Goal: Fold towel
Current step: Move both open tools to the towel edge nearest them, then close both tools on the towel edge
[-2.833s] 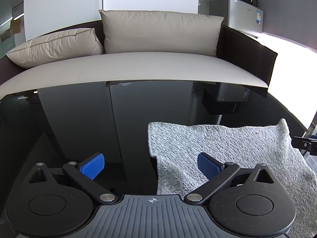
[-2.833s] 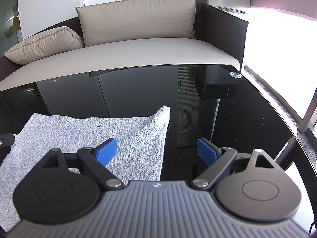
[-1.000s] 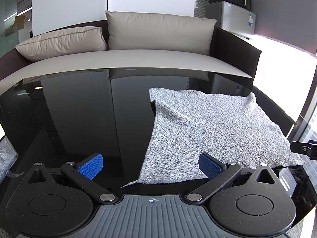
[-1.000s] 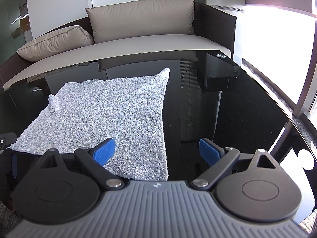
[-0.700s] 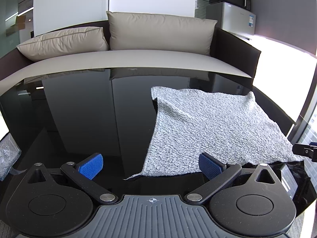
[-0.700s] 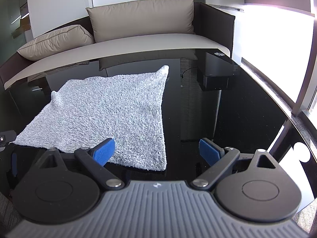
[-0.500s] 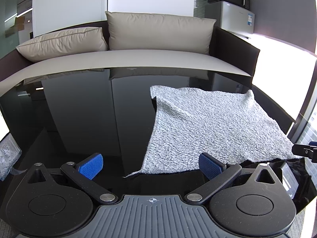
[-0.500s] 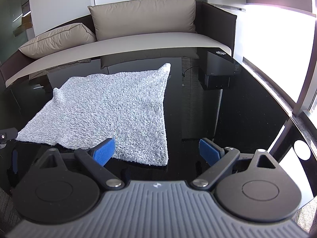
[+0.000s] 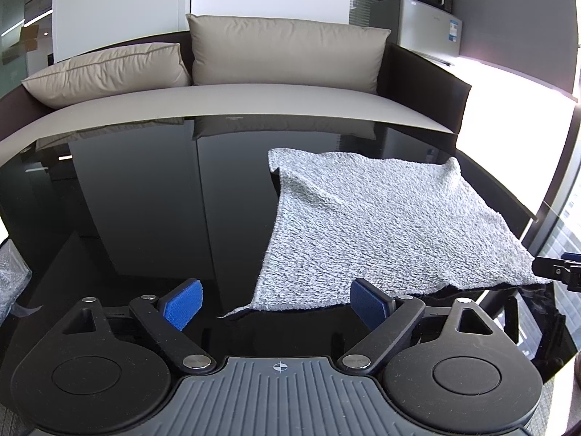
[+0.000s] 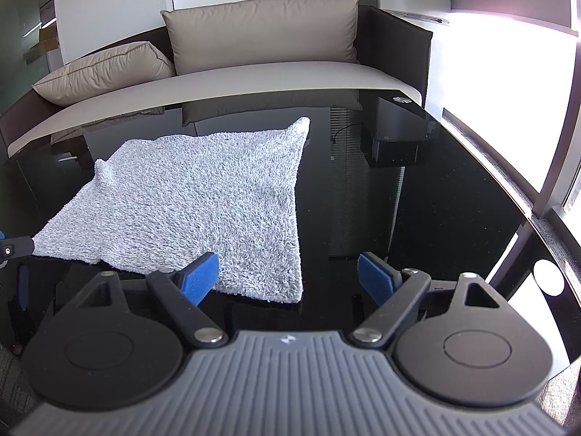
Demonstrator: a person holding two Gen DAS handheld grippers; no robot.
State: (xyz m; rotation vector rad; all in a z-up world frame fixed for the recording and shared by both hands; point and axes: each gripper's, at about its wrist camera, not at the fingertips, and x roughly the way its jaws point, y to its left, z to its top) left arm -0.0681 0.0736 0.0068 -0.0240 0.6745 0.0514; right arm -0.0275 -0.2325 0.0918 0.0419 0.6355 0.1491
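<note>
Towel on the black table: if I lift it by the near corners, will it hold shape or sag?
The towel likely sags: it is thin, with a soft ripple and a curled near corner. It may slide easily on the glossy table. Probably light.

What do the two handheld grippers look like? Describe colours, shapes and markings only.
The left gripper and the right gripper are built alike: a ribbed grey housing in the middle, a round black disc on each side, and black linkage arms with silver pivot pins that carry blue textured pads. The left housing bears a small crosshair mark, the right a small lightning-like mark. No cables, hands or sleeves show.
</note>
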